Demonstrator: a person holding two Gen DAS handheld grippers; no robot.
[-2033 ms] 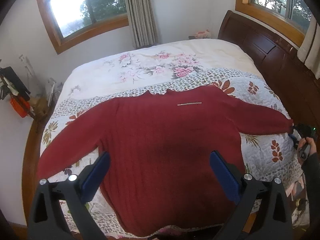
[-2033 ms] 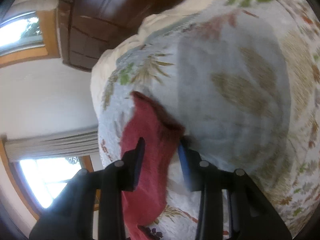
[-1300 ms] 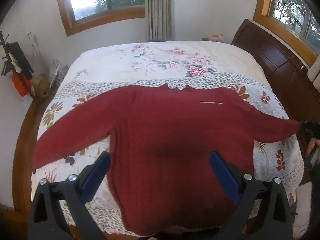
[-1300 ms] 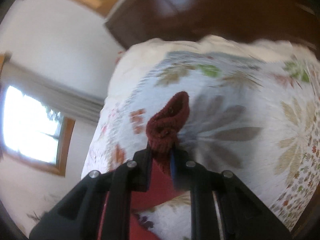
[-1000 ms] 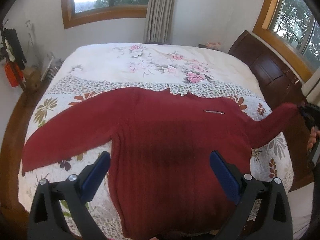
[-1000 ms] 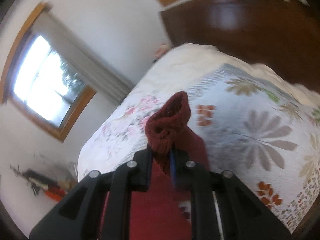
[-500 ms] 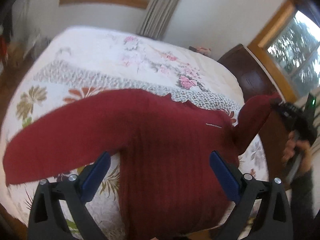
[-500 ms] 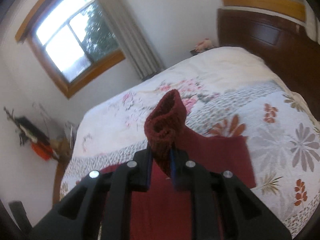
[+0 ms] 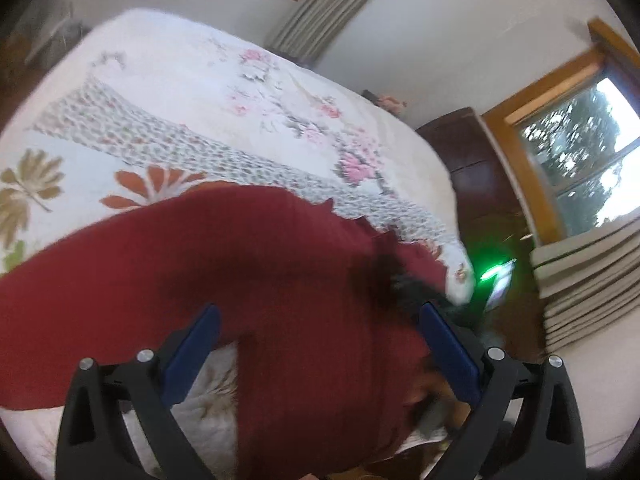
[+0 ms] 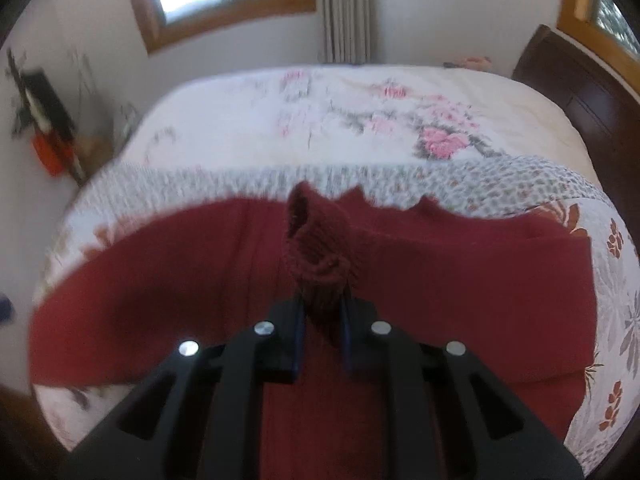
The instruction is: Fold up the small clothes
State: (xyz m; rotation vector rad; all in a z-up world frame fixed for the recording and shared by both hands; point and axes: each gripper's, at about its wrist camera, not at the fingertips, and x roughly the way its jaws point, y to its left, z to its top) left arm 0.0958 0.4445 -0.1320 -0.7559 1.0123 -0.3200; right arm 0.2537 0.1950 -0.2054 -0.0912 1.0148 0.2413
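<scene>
A dark red knitted sweater (image 9: 248, 280) lies spread on the floral bedspread (image 9: 168, 92), its left sleeve stretched out to the left. In the right wrist view the sweater (image 10: 460, 276) has its right sleeve folded in over the body. My right gripper (image 10: 320, 320) is shut on the ribbed sleeve cuff (image 10: 312, 240), held over the sweater's middle. My left gripper (image 9: 316, 344) hovers open above the sweater's lower part with nothing between its blue pads. In the blurred left wrist view, a dark shape at the sweater's right side looks like the right gripper, lit green beside it.
A dark wooden headboard (image 10: 580, 88) stands along the bed's right side. Windows with wooden frames (image 10: 232, 4) and a grey curtain (image 10: 348, 12) are at the back wall. Red and black items (image 10: 48, 132) sit by the wall left of the bed.
My right gripper has carried the cuff from the bed's right edge inward over the sweater's body, folding the right sleeve across. The left gripper's view has swung right and stays open.
</scene>
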